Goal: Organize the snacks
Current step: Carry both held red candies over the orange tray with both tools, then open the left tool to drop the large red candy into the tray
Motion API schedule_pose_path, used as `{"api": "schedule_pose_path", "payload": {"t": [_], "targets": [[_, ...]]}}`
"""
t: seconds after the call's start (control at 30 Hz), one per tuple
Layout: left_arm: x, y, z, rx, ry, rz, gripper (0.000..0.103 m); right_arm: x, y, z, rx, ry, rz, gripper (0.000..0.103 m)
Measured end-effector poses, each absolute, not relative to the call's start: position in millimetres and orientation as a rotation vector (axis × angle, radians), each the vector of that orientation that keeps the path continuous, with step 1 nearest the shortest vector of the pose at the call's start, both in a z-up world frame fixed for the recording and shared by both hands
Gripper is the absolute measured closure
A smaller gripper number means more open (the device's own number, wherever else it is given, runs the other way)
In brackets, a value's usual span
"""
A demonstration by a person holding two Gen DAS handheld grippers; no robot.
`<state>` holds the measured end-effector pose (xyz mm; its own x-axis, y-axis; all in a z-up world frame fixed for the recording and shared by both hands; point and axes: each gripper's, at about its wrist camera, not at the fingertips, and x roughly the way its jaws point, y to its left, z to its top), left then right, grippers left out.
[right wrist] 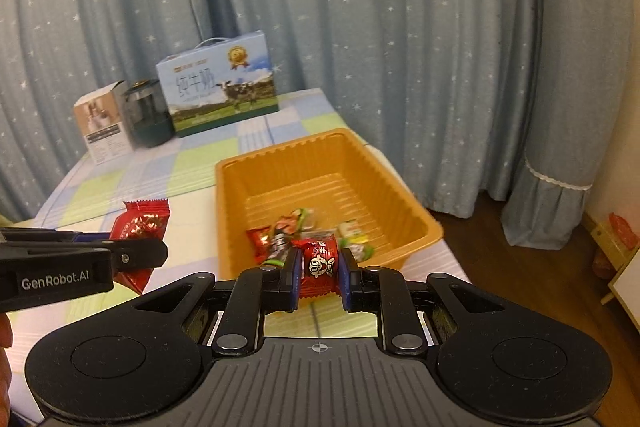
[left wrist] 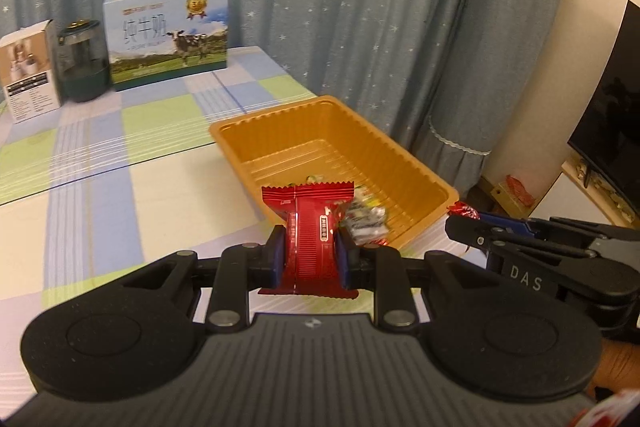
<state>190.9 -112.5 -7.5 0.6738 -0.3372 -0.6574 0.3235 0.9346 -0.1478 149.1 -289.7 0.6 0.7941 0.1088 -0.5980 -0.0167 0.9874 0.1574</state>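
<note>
**Both tongs loaded, tray partly filled**

Nearest to my left camera is the left gripper [left wrist: 310, 253], its two blue pads pressed on a red snack packet [left wrist: 308, 239] that stands upright between them. In my right camera the right gripper [right wrist: 319, 267] is clamped in the same way on a small red candy [right wrist: 319, 259] with a cartoon face. Both are held in the air just before the near rim of the orange tray [right wrist: 228, 211], and not yet over it.

I judge the work is in the middle. Some wrapped sweets [right wrist: 288, 233] lie already in the near end of the tray, and the far part of its floor is bare. The two pieces I hold must still go in. I see no other loose snack on the table [left wrist: 120, 187], but the near part is hidden behind the grippers.

About room: the tray sits close to the right edge of the table, so a piece dropped too far right could fall to the floor. Above the tray is free. The milk box [left wrist: 168, 35], a dark jar [left wrist: 82, 67] and a small white box [left wrist: 28, 75] stand well apart at the far side.
</note>
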Motion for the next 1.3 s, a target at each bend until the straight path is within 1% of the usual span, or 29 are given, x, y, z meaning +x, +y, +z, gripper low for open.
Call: {"api": "schedule_pose_path", "payload": {"t": [0.47, 1.3], "targets": [[238.8, -133.8, -14.5, -0.019, 0.752, -0.405, 0.080, 197.9, -301.6, 0.1, 0.125, 0.644, 0.071, 0.084], [339.3, -145.2, -32.6, -0.045, 0.759, -0.417, 0.080, 296.6, -312.1, -25.8, 0.109, 0.688, 0.093, 0.084]]}}
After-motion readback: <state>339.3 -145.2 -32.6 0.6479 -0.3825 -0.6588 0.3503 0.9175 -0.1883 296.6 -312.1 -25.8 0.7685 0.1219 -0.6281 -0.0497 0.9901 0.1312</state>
